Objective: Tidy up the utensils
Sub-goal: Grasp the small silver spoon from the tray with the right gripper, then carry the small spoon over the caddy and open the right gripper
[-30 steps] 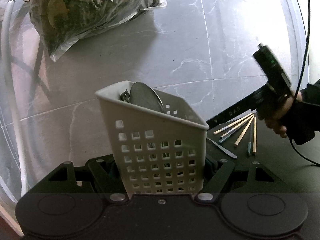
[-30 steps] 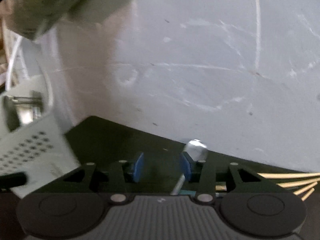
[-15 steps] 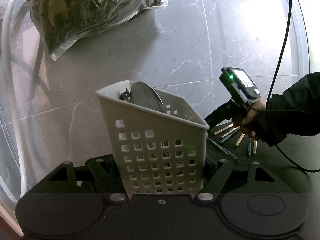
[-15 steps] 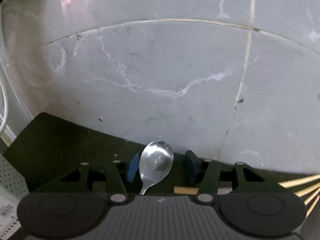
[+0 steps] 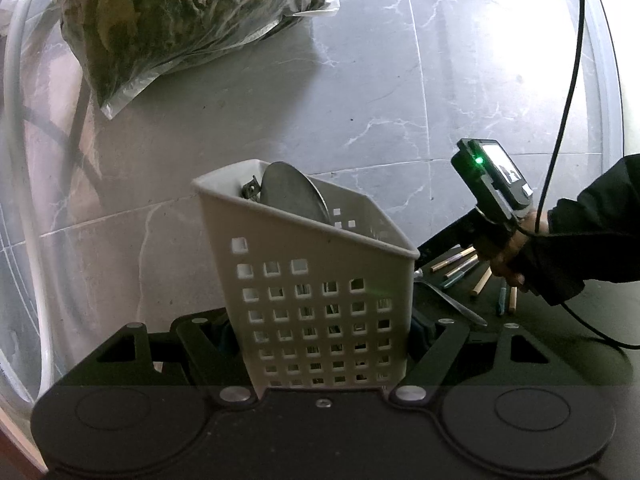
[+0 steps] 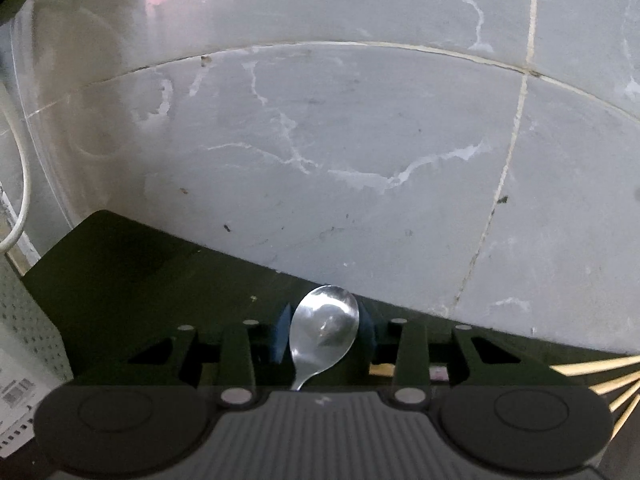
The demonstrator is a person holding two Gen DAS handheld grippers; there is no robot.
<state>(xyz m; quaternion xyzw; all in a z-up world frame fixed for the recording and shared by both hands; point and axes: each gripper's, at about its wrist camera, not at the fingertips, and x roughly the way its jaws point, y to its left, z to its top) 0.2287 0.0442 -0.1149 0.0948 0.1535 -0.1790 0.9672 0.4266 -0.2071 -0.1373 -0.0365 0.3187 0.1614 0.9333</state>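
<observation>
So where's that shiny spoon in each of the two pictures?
Left wrist view: the spoon lies on the dark mat right of the white basket, its bowl hidden behind the basket's rim.
Right wrist view: bottom centre, its bowl between the right gripper's blue pads.
Shared landmark: the wooden chopsticks on the mat.

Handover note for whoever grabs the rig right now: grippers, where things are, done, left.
Left gripper: shut on the white utensil basket, which stands on the dark mat.
Right gripper: closing around the spoon bowl; contact not certain, the spoon looks to lie on the mat.
Done: the basket already holds metal utensils.
Left: the spoon, plus the chopsticks lying loose on the mat to the right of the basket.
Next, probably: firm the grip, lift the spoon, drop it into the basket.
</observation>
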